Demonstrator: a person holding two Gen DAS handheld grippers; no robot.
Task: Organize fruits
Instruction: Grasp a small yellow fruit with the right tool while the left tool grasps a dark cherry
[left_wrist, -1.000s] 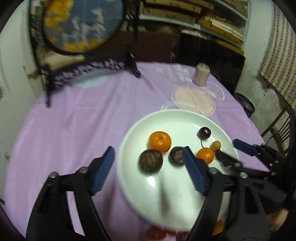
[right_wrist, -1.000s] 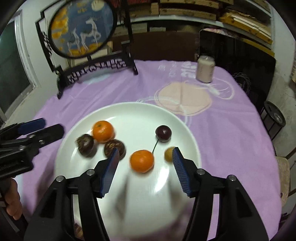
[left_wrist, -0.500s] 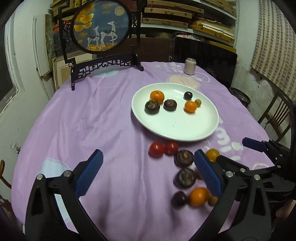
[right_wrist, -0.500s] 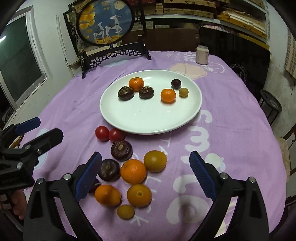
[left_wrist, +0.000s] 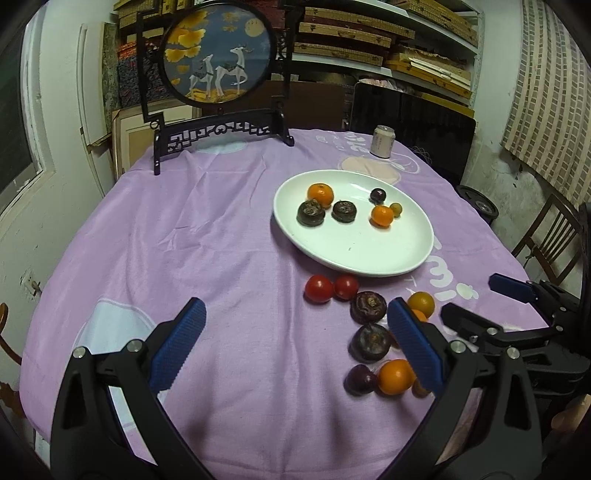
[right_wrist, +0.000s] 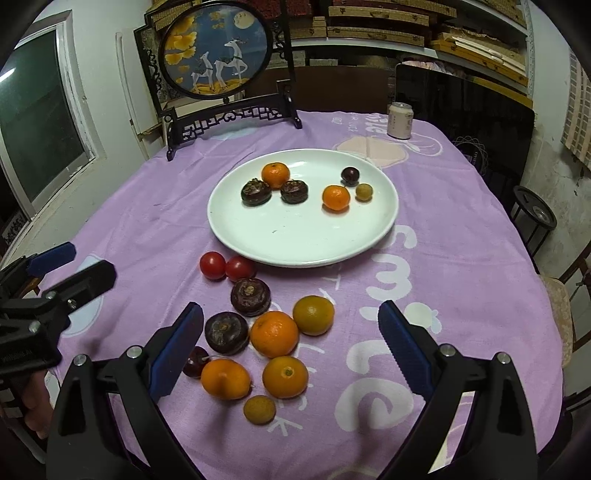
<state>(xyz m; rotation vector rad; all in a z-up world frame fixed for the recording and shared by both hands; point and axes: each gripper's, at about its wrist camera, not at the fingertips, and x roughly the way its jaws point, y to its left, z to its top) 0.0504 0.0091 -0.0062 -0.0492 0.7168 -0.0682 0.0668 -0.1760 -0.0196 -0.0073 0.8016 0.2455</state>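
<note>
- The near half of the white plate (right_wrist: 306, 240) lies bare; its far half carries six fruits.
- A loose cluster of fruits (right_wrist: 273, 332) crowds the desk (right_wrist: 461, 258) just before the plate's near rim, with two red tomatoes (right_wrist: 225, 266) nearly touching that rim.
- Right of the cluster, purple cloth runs open to the desk edge.
- The left claw (right_wrist: 70, 267) hovers left of the cluster.
- A framed screen (right_wrist: 218, 51) and a can (right_wrist: 399, 120) stand at the far edge.

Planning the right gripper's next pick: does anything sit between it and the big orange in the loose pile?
Nothing visible does. The right gripper is open, and the big orange lies between its fingers' line, with a dark fruit and a greenish orange touching it.
</note>
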